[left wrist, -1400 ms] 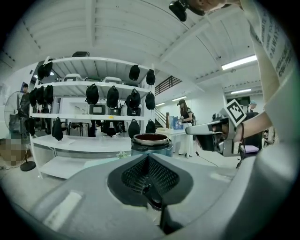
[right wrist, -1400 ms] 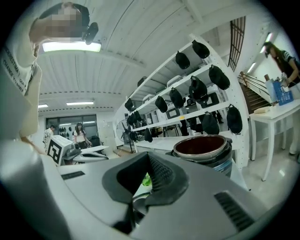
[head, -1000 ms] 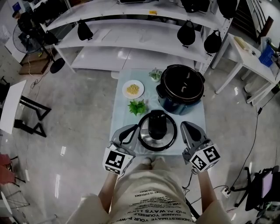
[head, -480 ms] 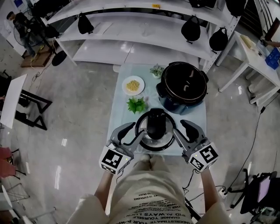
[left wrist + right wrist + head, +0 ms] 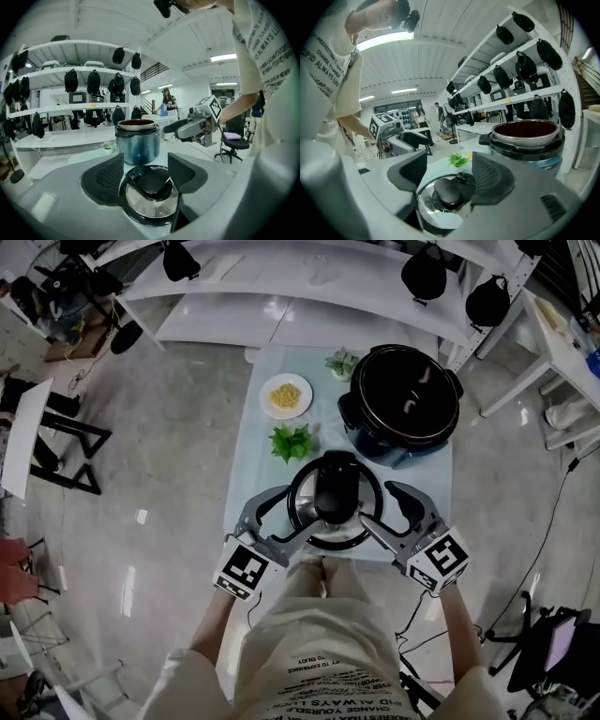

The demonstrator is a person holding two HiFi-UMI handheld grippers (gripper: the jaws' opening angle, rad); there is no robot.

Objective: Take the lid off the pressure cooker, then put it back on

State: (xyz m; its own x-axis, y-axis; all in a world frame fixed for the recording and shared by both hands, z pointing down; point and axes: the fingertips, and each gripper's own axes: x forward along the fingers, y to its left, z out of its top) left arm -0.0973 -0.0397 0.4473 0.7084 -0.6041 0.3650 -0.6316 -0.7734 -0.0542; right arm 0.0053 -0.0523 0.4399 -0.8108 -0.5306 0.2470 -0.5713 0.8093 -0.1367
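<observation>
Pressure cooker (image 5: 408, 399): a round dark-blue pot with a black rim and side handles. It is uncovered and stands at the far right of a pale blue rectangular table (image 5: 253, 479). In the left gripper view the pot (image 5: 137, 140) stands upright beyond the jaws.

Lid (image 5: 336, 507): a round disc of shiny metal with a black rim and a black central knob. It lies flat on the near part of the table, just in front of the pot and apart from it.

Left gripper (image 5: 295, 512) and right gripper (image 5: 382, 505): grey, two-jawed, each with a marker cube. They flank the lid from either side. The jaws of each have just been opening and now stand wide. The lid lies low between the dark pads in each gripper's own view (image 5: 145, 159) (image 5: 450, 171), and the pads do not press on it.

Small round white plate (image 5: 286, 396): bears yellow pieces and sits far left on the table.

Green leafy sprig (image 5: 293, 442): lies between the plate and the lid.

Small potted plant (image 5: 341, 363): stands at the far edge of the table, beside the pot.
</observation>
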